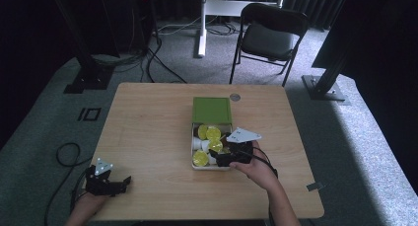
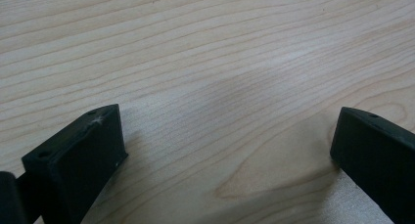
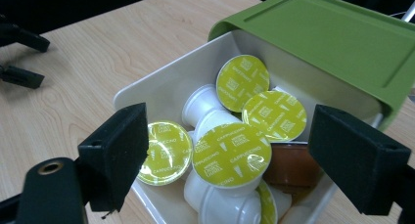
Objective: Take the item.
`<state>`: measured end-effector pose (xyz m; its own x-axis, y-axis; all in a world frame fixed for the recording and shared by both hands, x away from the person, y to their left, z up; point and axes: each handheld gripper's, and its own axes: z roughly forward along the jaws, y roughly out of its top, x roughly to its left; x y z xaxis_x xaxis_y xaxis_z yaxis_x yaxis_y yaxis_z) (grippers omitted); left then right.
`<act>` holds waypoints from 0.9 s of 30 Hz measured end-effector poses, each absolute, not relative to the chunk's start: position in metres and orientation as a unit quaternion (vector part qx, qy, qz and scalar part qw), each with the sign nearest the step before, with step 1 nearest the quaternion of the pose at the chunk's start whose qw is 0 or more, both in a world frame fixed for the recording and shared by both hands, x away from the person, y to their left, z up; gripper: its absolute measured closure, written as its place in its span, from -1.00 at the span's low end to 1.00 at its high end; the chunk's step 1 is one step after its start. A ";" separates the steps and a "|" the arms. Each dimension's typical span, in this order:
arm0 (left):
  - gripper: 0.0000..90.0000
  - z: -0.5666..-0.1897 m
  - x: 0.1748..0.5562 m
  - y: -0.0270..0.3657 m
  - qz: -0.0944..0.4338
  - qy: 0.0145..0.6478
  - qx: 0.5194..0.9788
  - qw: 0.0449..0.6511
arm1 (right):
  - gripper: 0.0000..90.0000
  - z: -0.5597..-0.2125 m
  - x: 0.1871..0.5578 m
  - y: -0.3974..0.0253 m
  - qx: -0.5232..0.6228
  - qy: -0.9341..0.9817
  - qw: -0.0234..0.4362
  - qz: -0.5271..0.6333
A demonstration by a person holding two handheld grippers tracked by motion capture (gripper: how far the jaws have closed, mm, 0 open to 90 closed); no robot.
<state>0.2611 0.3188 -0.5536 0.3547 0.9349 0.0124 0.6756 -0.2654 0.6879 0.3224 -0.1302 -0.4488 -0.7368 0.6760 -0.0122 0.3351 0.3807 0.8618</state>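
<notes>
A white box [image 1: 193, 146] [image 3: 161, 84] with a green lid [image 1: 212, 110] [image 3: 337, 35] slid back holds several coffee capsules [image 1: 213, 133] with yellow-green foil tops [image 3: 231, 154] and a brown one [image 3: 292, 168]. My right gripper [image 1: 215, 157] [image 3: 230, 150] hovers open over the box's near end, its jaws either side of the top capsule without touching it. My left gripper [image 1: 126, 182] [image 2: 225, 145] rests open at the table's near left corner, with bare wood between its jaws.
The wooden table [image 1: 148, 132] has free room left of the box. A round grommet [image 1: 234, 96] sits near the far edge. A black chair [image 1: 268, 36] and stand legs are on the carpet behind. Far off in the right gripper view is the left gripper [image 3: 19, 57].
</notes>
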 end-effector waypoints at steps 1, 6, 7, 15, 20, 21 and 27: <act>-0.99 -0.554 0.261 0.319 0.215 0.526 0.766 0.302 | -0.66 -0.449 0.323 -0.129 0.310 0.813 0.186 0.457; -0.99 -0.554 0.261 0.319 0.215 0.526 0.766 0.301 | -0.66 -0.455 0.324 -0.121 0.306 0.821 0.187 0.444; -0.99 -0.554 0.261 0.319 0.215 0.526 0.766 0.302 | -0.63 -0.456 0.324 -0.120 0.306 0.822 0.188 0.442; -0.99 -0.554 0.261 0.319 0.215 0.527 0.765 0.303 | -0.49 -0.463 0.325 -0.116 0.310 0.835 0.197 0.409; -0.99 -0.554 0.261 0.319 0.215 0.526 0.765 0.303 | -0.47 -0.467 0.326 -0.112 0.303 0.847 0.207 0.386; -0.99 -0.554 0.261 0.319 0.215 0.527 0.765 0.303 | -0.47 -0.467 0.326 -0.111 0.302 0.848 0.211 0.381; -0.99 -0.554 0.261 0.319 0.215 0.526 0.766 0.301 | -0.41 -0.471 0.328 -0.105 0.299 0.856 0.221 0.359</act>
<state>0.2611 0.3188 -0.5535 0.3548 0.9349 0.0122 0.6757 -0.2654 0.6877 0.3279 -0.1050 -0.4705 -0.7234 0.6705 -0.1648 0.3530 0.5642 0.7464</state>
